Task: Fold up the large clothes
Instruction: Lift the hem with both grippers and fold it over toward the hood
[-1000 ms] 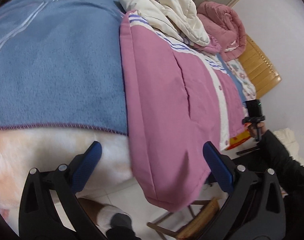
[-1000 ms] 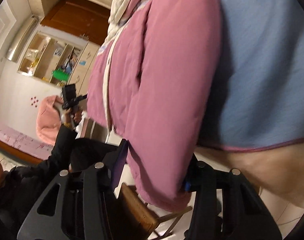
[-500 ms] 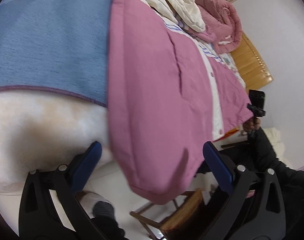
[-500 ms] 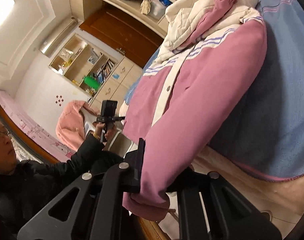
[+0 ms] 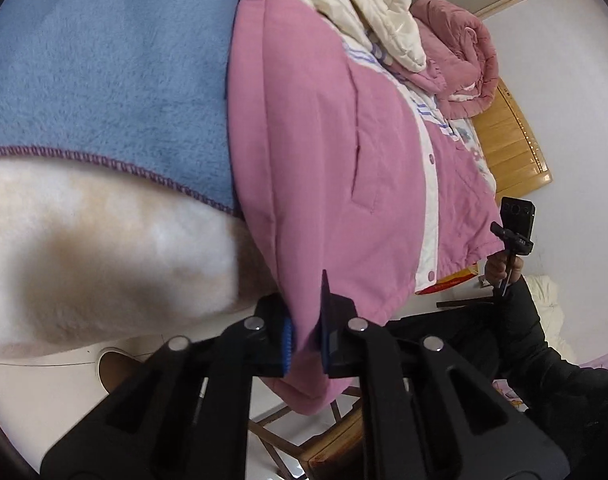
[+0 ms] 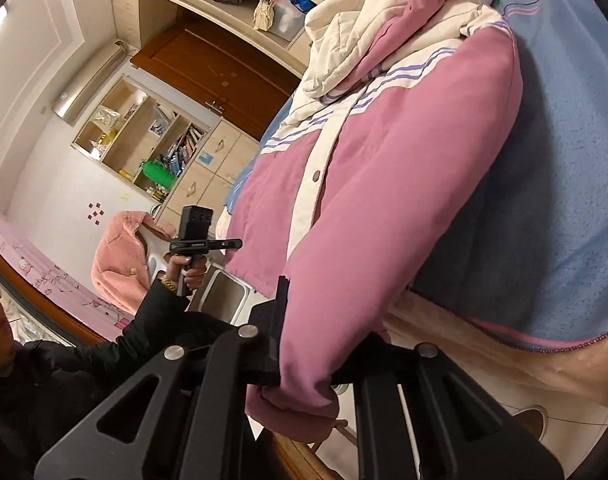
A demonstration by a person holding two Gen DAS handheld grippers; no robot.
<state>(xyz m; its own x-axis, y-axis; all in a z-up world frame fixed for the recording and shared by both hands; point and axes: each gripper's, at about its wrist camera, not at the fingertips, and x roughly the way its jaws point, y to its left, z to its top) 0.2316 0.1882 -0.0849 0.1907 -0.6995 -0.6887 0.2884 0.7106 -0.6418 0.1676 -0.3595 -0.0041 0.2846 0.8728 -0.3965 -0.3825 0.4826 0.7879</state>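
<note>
A large pink padded jacket (image 5: 328, 152) with a white button placket and a cream hood lies on a blue blanket (image 5: 103, 72) on the bed, its lower end hanging over the bed edge. My left gripper (image 5: 304, 344) is shut on the jacket's hem corner. In the right wrist view the same jacket (image 6: 384, 184) stretches up the bed. My right gripper (image 6: 304, 356) is shut on the end of the jacket's pink sleeve (image 6: 295, 396), whose cuff bulges out below the jaws.
A person in black (image 6: 83, 360) sits beside the bed holding a camera (image 6: 197, 226). A wooden chair (image 5: 324, 440) stands below the bed edge. A rolled pink quilt (image 5: 460, 52) lies by the headboard. Shelves and cupboards (image 6: 143, 148) line the far wall.
My left gripper closed in on the hanging hem and shut on it. My right gripper shut on the sleeve end and tilted up, so the room shows.
</note>
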